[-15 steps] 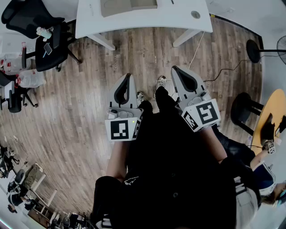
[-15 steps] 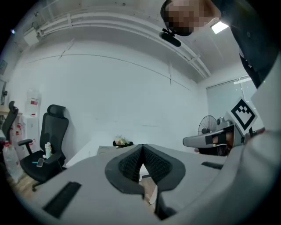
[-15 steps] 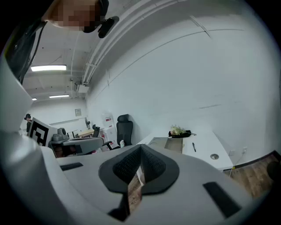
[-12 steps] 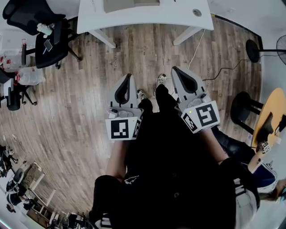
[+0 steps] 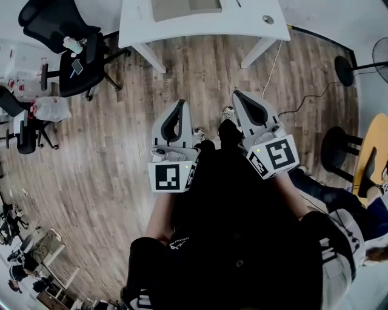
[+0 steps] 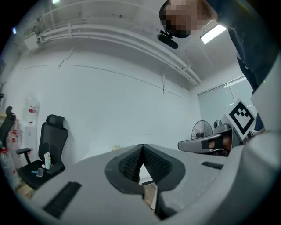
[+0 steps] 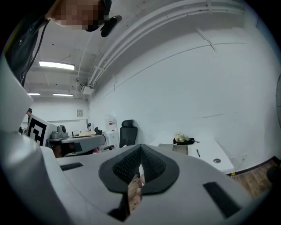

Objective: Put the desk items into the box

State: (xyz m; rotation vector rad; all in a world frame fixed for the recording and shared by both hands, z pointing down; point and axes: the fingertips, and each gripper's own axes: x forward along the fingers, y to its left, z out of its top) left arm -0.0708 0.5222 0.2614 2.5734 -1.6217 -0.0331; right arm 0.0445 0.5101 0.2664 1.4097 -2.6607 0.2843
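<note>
I stand on a wooden floor, some way short of a white desk (image 5: 200, 24) at the top of the head view. A shallow cardboard box (image 5: 185, 7) lies on it, with a pen (image 5: 237, 3) to its right. In the right gripper view the desk (image 7: 215, 154) carries the box (image 7: 181, 149), the pen (image 7: 198, 153) and a dark tray of yellowish stuff (image 7: 184, 140). Both grippers hang at waist height over the floor. My left gripper (image 5: 180, 104) is shut and empty, its tips (image 6: 142, 146) meeting. My right gripper (image 5: 237, 95) is also shut with nothing between its tips (image 7: 140, 146).
A black office chair (image 5: 76, 57) with small items on its seat stands left of the desk. A clear bag (image 5: 51, 109) lies on the floor nearby. A cable (image 5: 303, 97) runs across the floor at right, by a fan base (image 5: 344, 69) and a black stool (image 5: 336, 148).
The desk, chair and floor have slid right and down in the head view. The left gripper sits slightly further right. Both grippers stay shut and empty.
</note>
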